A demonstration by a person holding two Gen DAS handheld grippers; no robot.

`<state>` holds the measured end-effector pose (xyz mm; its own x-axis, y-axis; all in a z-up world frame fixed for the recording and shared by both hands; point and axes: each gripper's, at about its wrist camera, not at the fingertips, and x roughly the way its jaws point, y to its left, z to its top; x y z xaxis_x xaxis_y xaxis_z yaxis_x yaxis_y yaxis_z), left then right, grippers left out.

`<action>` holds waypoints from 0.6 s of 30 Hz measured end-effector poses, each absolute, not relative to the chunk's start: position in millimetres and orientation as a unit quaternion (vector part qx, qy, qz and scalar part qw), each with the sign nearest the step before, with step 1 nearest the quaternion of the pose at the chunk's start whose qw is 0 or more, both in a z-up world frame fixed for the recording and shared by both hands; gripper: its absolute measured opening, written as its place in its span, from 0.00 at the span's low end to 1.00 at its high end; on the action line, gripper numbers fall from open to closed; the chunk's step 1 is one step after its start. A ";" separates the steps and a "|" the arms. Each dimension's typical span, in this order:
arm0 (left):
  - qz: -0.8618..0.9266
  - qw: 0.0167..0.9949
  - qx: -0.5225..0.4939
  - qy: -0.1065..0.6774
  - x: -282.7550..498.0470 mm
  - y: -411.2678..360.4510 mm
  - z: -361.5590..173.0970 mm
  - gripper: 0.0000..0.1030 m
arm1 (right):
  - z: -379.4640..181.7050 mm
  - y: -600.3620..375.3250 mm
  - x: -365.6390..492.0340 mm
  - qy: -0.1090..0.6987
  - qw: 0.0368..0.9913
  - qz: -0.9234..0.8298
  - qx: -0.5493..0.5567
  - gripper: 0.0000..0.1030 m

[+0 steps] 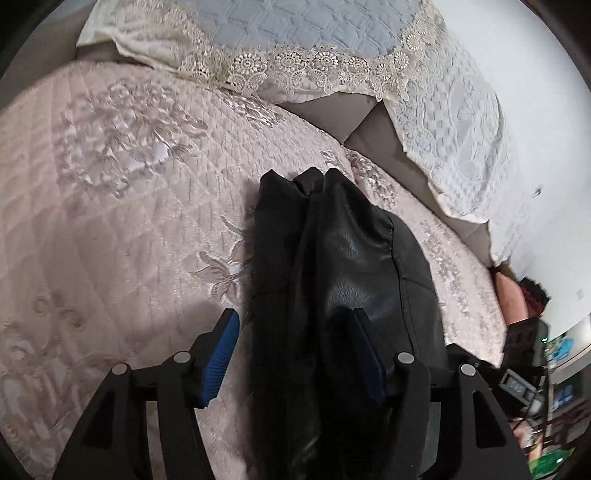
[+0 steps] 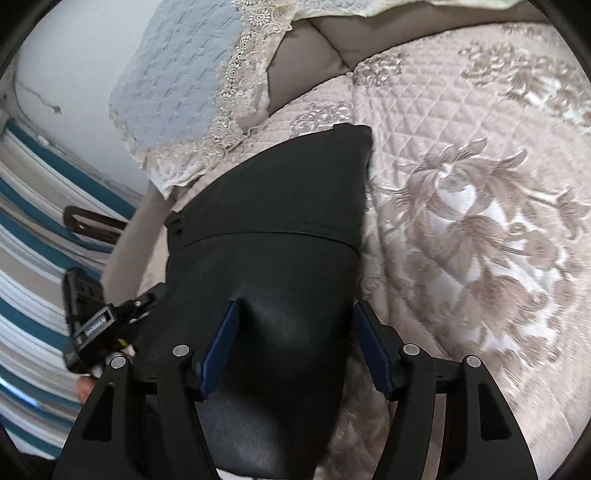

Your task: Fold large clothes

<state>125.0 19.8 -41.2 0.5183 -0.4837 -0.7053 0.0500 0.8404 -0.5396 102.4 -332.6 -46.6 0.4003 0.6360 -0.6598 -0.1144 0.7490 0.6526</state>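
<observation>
left claw [image 1: 293,345]: jaws wide, black jacket [image 1: 332,266] bunched between the blue pads, right pad against it, no pinch
right claw [image 2: 293,341]: wide, jacket [image 2: 280,236] filling the gap, left pad touching
jacket: frame centre, on the pink bedspread [image 1: 122,192]
pillow [image 1: 295,33]: top of frame, lace-edged
</observation>
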 end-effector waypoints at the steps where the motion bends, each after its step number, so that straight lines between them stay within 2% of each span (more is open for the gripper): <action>1: -0.167 0.835 -0.243 0.465 127.4 20.4 -43.5 0.63 | -49.1 -333.3 104.3 0.495 0.790 0.239 0.271 0.66; 5: -0.189 0.814 -0.273 0.477 136.6 21.3 -56.9 0.66 | -60.6 -336.2 113.2 0.501 0.771 0.253 0.300 0.66; 7: -0.196 0.812 -0.281 0.473 136.4 21.3 -59.5 0.70 | -63.2 -336.6 113.2 0.500 0.768 0.258 0.305 0.66; 13: -0.214 0.816 -0.256 0.472 133.0 13.5 -62.0 0.72 | -65.8 -334.7 114.4 0.501 0.761 0.275 0.306 0.66; 14: -0.214 0.816 -0.249 0.475 133.5 11.5 -62.8 0.70 | -67.2 -334.0 119.1 0.503 0.759 0.276 0.308 0.65; 17: -0.211 0.815 -0.245 0.481 139.6 6.6 -64.0 0.59 | -70.2 -329.7 128.7 0.507 0.756 0.273 0.313 0.58; 18: -0.207 0.817 -0.241 0.482 140.4 5.5 -63.4 0.55 | -71.3 -329.4 130.2 0.508 0.754 0.271 0.317 0.52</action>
